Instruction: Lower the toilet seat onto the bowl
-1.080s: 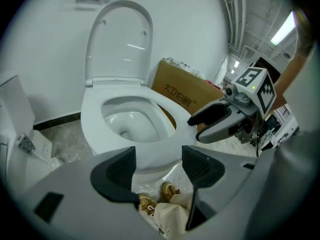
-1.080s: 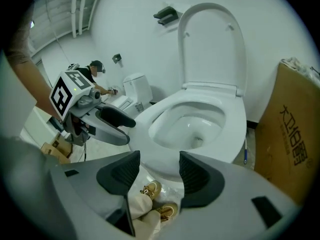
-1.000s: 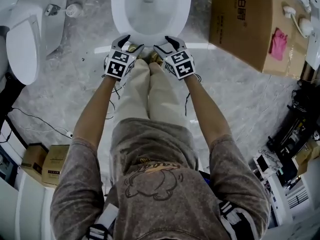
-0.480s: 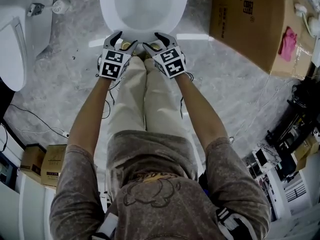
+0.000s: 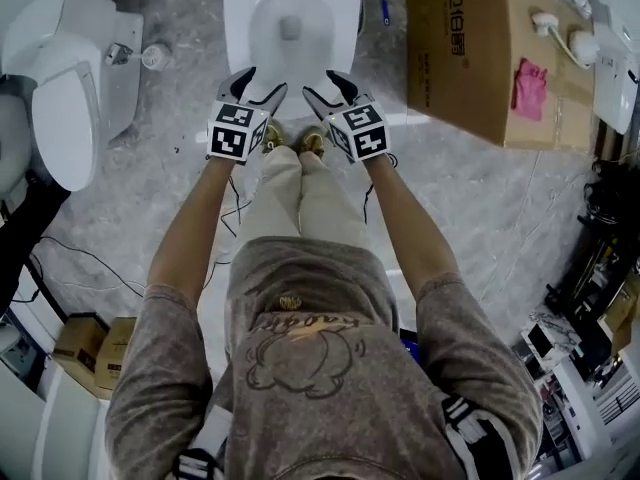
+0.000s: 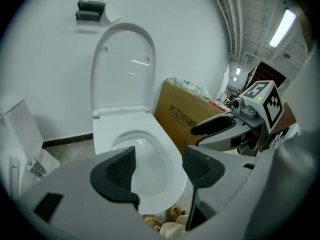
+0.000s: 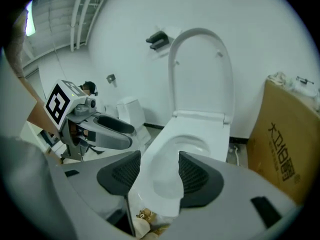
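The white toilet bowl [image 5: 290, 28] stands straight ahead of me. Its seat [image 6: 122, 66] is raised upright against the wall, also visible in the right gripper view [image 7: 200, 71]. Seat and lid look like one piece there. My left gripper [image 5: 264, 81] is open in front of the bowl's front rim [image 6: 150, 184], with nothing between its jaws. Beside it, my right gripper [image 5: 322, 84] is also open and empty over that rim [image 7: 165, 194]. Neither gripper touches the toilet. Each gripper shows in the other's view: the right gripper [image 6: 225, 126] and the left gripper [image 7: 107, 126].
A large cardboard box [image 5: 470, 48] with a pink cloth [image 5: 527, 86] on it stands right of the toilet. A second toilet [image 5: 65, 78] is at the left. Cables [image 5: 90, 258] run over the marble floor, and small boxes [image 5: 85, 338] sit lower left. My shoes [image 5: 290, 143] touch the bowl's base.
The head view has pulled back, so more of the bowl and its back show. Both grippers stay open side by side at the bowl's front.
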Available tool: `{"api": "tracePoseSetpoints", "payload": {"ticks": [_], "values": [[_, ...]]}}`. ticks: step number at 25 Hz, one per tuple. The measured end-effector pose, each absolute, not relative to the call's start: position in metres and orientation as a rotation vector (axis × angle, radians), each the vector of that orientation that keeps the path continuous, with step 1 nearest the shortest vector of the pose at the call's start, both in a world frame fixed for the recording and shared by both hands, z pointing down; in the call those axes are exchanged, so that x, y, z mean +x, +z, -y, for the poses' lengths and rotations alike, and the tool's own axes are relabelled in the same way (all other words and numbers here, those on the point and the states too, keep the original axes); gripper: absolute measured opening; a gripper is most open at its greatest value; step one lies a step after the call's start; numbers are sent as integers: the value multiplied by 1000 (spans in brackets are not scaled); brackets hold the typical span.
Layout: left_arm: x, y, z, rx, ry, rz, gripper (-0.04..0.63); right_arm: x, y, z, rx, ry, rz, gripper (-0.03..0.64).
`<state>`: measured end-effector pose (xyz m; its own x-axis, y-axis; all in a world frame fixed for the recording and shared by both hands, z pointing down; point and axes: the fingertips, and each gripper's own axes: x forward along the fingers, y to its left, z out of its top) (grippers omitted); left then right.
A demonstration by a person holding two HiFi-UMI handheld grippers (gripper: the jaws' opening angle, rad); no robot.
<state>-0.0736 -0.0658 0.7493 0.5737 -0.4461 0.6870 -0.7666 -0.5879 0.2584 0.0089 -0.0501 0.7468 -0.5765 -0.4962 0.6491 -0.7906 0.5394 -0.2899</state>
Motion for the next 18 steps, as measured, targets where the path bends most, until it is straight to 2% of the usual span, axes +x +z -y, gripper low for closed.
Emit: {"api": "tracePoseSetpoints", "payload": {"ticks": [10, 18], "values": [[-65, 495, 107, 2523, 512, 1076, 293, 28, 505, 95, 1216, 446, 2515, 256], [-66, 398, 74, 2699, 422, 1057, 293, 39, 393, 68, 1228, 237, 2682, 256]]}}
